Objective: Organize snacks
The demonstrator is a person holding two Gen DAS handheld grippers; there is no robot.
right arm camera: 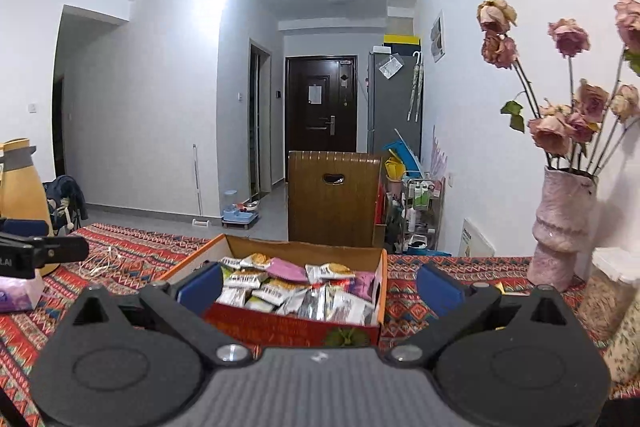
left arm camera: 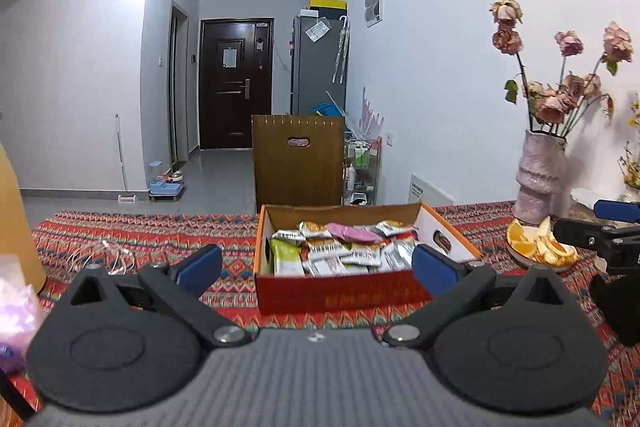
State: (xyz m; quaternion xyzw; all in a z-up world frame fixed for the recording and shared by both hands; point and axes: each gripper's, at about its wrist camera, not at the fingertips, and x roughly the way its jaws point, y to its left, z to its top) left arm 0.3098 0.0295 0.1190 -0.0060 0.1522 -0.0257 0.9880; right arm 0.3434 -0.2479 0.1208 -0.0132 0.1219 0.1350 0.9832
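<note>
Far left of the snack box (left arm camera: 340,291), against the frame edge, a tall yellow jug (right arm camera: 18,183) and a pack of purple-wrapped tissues (right arm camera: 18,293) on the patterned surface (left arm camera: 132,235). Nearer the box, still on its left, a loose white cable (left arm camera: 100,253) coiled on the cloth. Left tongs (left arm camera: 318,265) spread wide, blue pads apart, nothing between them, held just short of the box's near red wall. The box itself open-topped, orange-rimmed, sitting mid-surface and heaped with small snack packets (left arm camera: 344,247): silver-and-white ones, a green one at the left side, a pink one on top toward the back. Beyond the box, off the surface, a brown wooden chair back (left arm camera: 298,159) with a cut-out handle. Right tongs (right arm camera: 320,287) likewise fully apart and empty, straddling the near right corner of the box in their own view, one blue pad over its left rim. Right of the box, a plate of orange slices (left arm camera: 538,247), then a pink ribbed vase (left arm camera: 538,177) holding dried roses (left arm camera: 560,99) by the wall. Furthest right of the box, a clear lidded container (right arm camera: 610,287) with brownish contents.
</note>
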